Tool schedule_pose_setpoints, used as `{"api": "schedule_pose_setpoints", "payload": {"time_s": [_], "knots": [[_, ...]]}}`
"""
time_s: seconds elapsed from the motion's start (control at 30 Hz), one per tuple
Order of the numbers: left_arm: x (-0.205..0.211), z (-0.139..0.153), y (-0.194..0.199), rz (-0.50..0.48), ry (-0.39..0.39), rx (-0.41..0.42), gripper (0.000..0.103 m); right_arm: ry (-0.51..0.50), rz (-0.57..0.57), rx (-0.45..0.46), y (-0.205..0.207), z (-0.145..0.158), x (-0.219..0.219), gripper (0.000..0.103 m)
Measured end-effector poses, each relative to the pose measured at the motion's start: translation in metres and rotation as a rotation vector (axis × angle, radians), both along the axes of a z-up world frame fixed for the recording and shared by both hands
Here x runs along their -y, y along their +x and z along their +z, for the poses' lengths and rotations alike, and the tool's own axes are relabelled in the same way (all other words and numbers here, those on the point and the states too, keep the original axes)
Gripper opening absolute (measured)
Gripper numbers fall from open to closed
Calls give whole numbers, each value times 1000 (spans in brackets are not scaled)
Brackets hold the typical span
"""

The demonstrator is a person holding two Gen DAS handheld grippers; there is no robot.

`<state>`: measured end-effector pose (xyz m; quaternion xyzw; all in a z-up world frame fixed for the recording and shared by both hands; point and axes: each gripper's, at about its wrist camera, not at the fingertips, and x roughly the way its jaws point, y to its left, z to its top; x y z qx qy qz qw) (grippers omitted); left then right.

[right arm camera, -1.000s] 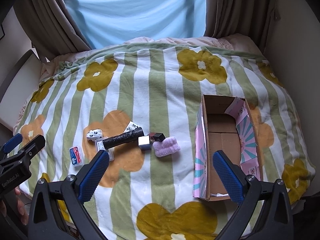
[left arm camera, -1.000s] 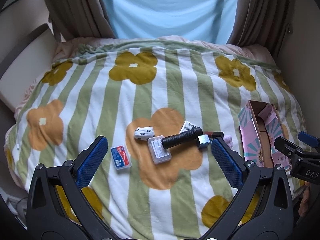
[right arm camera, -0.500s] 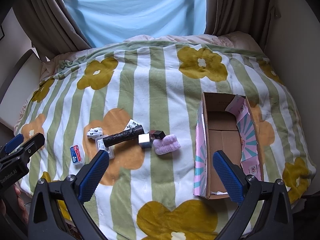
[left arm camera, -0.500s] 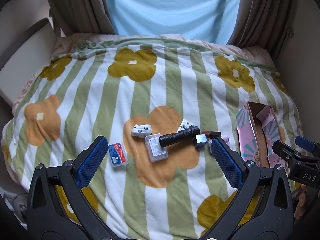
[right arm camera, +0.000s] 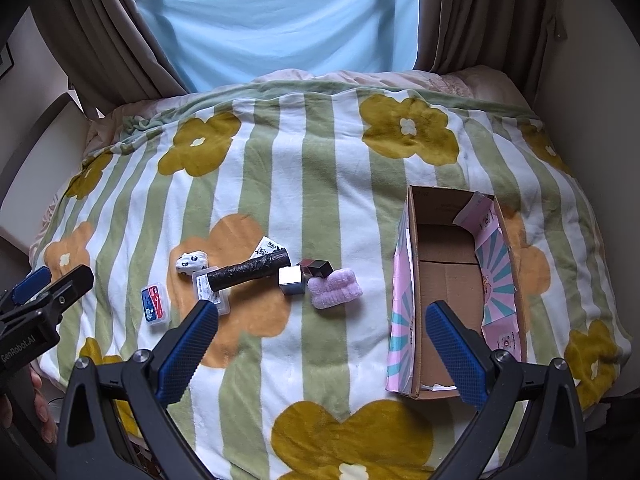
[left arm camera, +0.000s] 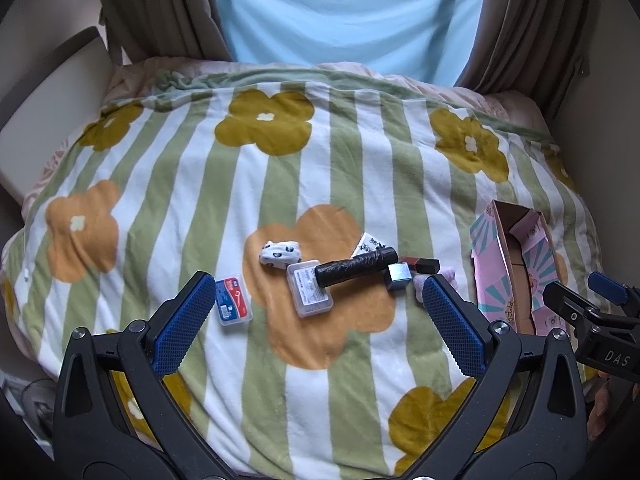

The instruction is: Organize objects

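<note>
Open box (right arm camera: pixel 448 280) near blanket (right arm camera: pixel 320 184) edge, both tools (jaws apart) above clutter

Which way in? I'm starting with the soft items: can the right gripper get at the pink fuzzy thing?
Probably yes: the right gripper is open, and the pink fuzzy thing lies uncovered, though touching the silver cube.

Pretty clearly a bedroom at home: a bed with a flowery striped blanket (right arm camera: pixel 320 184), brown curtains (right arm camera: pixel 480 12) round the window, blue sheet (right arm camera: pixel 280 16) hanging behind.
</note>
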<state>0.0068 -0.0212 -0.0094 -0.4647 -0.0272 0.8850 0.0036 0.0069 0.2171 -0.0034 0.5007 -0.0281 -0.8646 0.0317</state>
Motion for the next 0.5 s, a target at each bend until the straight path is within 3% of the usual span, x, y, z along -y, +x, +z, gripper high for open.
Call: {"api": "schedule_pose_setpoints", "payload": {"time_s": [0.5], "knots": [[1, -1, 2, 10, 6, -1, 103, -2, 7, -7, -2, 4, -1, 102]]}}
